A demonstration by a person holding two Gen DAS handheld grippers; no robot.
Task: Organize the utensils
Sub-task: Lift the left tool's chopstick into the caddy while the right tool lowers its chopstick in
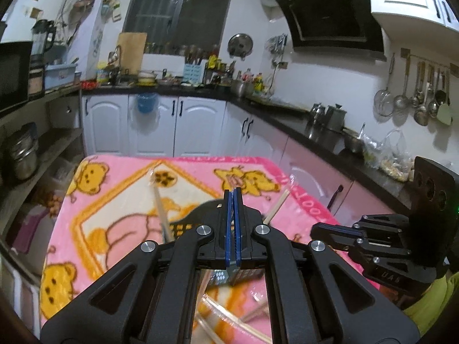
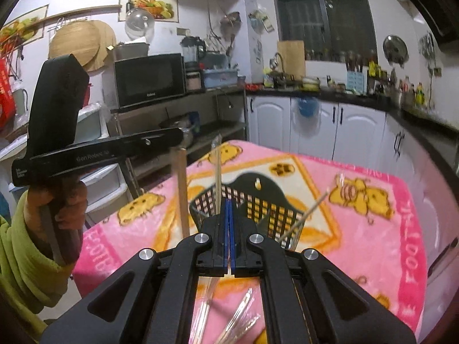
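Note:
A black mesh basket [image 2: 266, 200] stands on the pink bear blanket [image 2: 373, 243]; in the left wrist view the basket [image 1: 183, 225] is mostly hidden behind my fingers. Chopsticks stand in it: a wrapped one [image 2: 217, 169] and one leaning right [image 2: 308, 213]. A third stick [image 2: 182, 195] rises at its left edge with its lower end hidden. Loose wrapped chopsticks [image 2: 238, 315] lie on the blanket below. My right gripper [image 2: 228, 202] is shut above the basket's near side, nothing seen between the pads. My left gripper [image 1: 233, 192] is shut too, raised to the left of the right one [image 1: 314, 230].
A metal rack with a microwave [image 2: 149, 78] stands left of the table. White cabinets [image 1: 178, 126] and a dark, cluttered counter [image 1: 315, 132] run behind and along the right. A hand in a green sleeve [image 2: 25, 258] holds the left gripper [image 2: 180, 136].

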